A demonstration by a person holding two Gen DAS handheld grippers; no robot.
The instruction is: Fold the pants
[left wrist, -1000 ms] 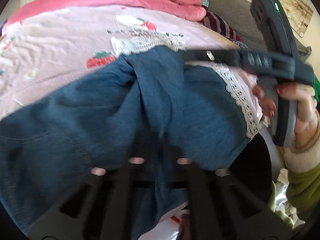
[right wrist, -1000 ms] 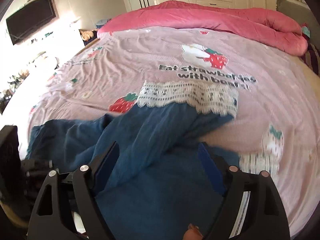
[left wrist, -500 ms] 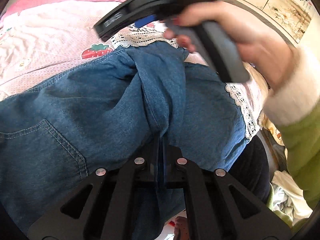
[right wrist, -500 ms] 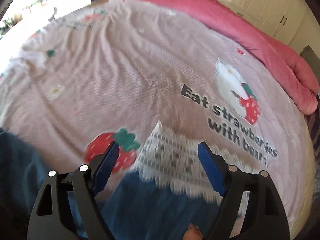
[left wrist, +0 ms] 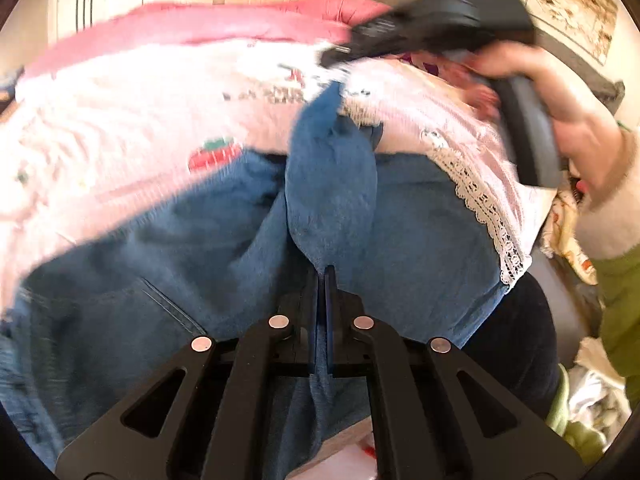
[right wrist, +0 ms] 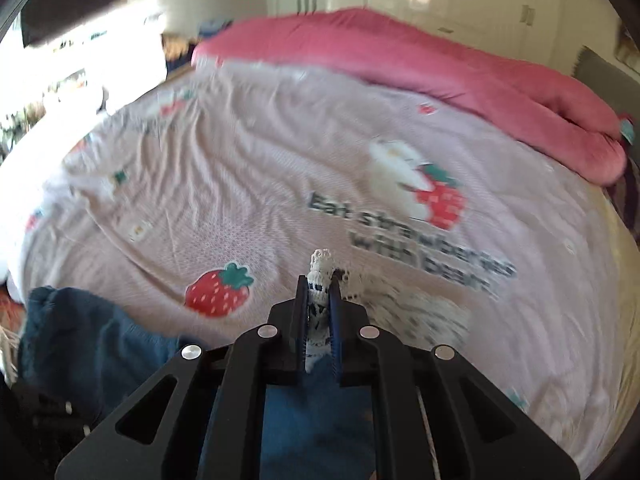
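Bed (right wrist: 248, 184), covered by a pale pink sheet printed with strawberries and dark lettering; the landmark for all below. Rolled pink quilt (right wrist: 460, 80) along the far edge of the bed, white cupboards behind it. Pants (left wrist: 420, 248), blue denim, bunched at the near edge of the bed, a pocket seam showing on the left part, one leg drawn up into a ridge pointing toward the bed's middle. Lace trim (right wrist: 320, 276), white, at the leg end, lying on the sheet near the lettering. Left gripper (left wrist: 322, 280) at the near edge of the bed, jaws together and pinching a fold of the denim. Right gripper (right wrist: 319, 292) farther in over the bed; its jaws have just been closing and are now clamped on the lace trim, a tuft sticking up past the tips. In the left view the hand (left wrist: 560, 92) on the right gripper shows, with a cream cuff and green sleeve, blurred.
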